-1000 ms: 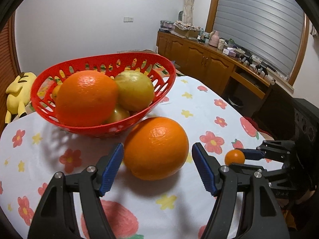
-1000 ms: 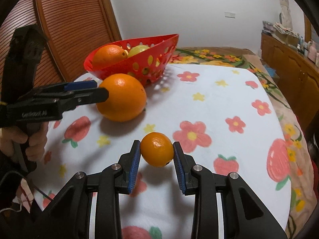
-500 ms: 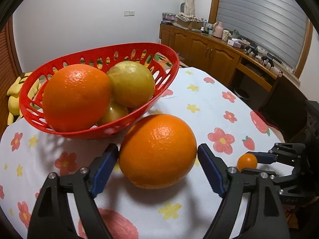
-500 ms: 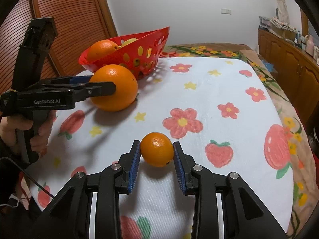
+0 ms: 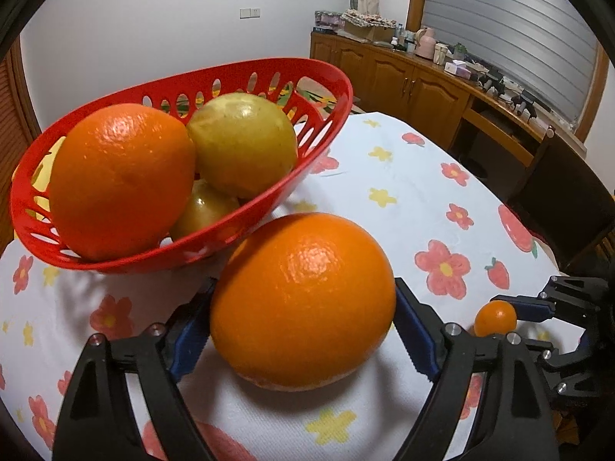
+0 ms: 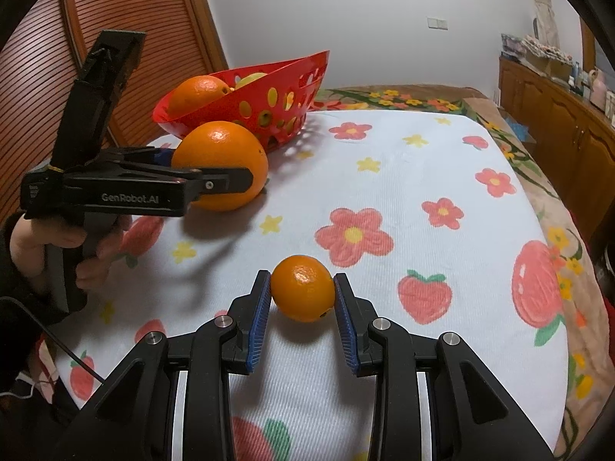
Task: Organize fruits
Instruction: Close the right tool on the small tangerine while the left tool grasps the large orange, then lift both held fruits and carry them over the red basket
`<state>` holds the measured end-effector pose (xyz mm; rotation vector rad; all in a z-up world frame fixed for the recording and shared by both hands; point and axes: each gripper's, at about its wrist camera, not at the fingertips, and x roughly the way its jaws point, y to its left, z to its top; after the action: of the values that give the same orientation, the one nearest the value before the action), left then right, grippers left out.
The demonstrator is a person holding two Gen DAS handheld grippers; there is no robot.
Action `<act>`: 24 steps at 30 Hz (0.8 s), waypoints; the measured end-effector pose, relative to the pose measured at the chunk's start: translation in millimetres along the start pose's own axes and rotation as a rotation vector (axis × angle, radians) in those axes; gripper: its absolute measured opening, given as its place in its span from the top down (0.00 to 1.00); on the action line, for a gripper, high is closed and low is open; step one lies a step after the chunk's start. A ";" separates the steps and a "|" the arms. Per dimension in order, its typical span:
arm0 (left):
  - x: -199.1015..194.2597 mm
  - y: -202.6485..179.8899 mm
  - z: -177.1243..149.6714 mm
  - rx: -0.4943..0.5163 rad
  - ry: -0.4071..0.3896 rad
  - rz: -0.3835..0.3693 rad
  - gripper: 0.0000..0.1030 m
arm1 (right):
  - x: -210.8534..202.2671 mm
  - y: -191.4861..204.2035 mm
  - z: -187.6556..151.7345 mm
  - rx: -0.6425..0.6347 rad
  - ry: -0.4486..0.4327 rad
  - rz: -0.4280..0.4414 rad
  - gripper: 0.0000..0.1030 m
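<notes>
Lower centre: glossy, dimpled, near-round large orange [image 5: 303,299], no evident long axis, between just-widened left gripper [image 5: 301,322] jaws; contact unclear. Right gripper [image 6: 301,317] clamps small orange [image 6: 303,287].

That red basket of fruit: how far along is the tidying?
Done: the red basket already holds an orange and yellow-green fruits. In hand: the right hand-held gripper clamps the small orange; the left hand-held gripper, just opening, straddles the big orange. Left: both into the basket.
</notes>
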<state>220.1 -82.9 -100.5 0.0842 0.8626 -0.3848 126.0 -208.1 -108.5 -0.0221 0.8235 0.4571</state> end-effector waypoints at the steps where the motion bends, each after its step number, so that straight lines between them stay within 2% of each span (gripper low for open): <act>1: -0.1 -0.3 -0.8 0.003 -0.002 0.002 0.17 | 0.5 0.1 0.2 -0.001 0.001 0.000 0.69; 14: -16.8 5.2 -16.0 -0.004 -0.026 -0.009 0.19 | 1.9 0.2 0.0 0.000 -0.002 0.000 0.69; 24: -52.2 12.9 -35.5 -0.034 -0.078 -0.017 0.19 | 1.8 -0.6 -0.6 0.004 -0.008 -0.001 0.69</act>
<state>168.5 -47.5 -85.3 0.0299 0.7926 -0.3868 126.9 -208.0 -110.3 -0.0174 0.8169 0.4546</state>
